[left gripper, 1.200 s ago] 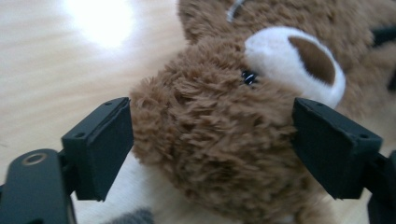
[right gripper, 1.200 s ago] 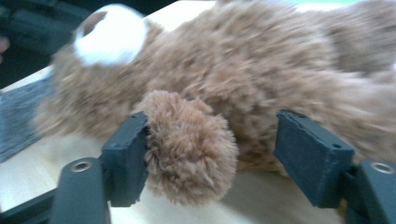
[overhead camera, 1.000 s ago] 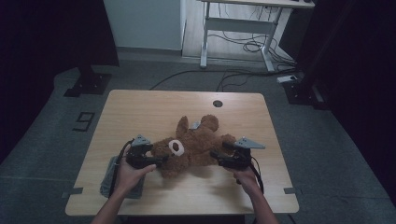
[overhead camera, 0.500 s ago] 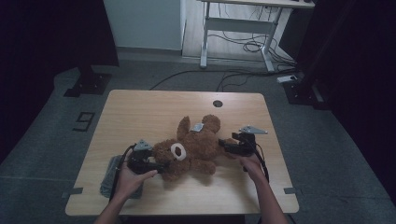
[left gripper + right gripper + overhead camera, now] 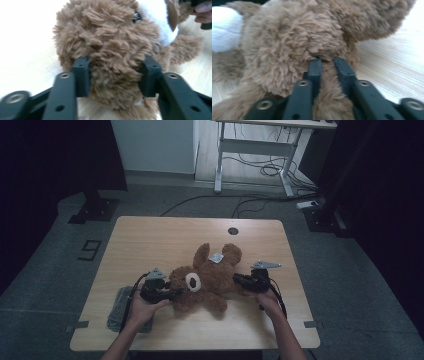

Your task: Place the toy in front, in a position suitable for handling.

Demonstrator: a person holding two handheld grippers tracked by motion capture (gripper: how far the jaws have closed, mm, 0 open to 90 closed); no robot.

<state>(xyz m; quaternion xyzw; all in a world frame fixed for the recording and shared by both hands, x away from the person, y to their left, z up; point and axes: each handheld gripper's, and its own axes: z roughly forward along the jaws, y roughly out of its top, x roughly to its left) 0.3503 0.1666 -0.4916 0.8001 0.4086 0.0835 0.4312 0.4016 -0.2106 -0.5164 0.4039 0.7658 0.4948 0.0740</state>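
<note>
Two hand-held grippers bracket the bear (image 5: 205,280), which lies flat at the lower middle of the surface (image 5: 150,240), its long axis slanting from lower left to upper right. The left hand-held gripper (image 5: 113,75), whose jaws have just been closing, clamps the furry head end; the right hand-held gripper (image 5: 327,62), just closed too, pinches a limb. I'd say any lift must come from both ends together.
</note>
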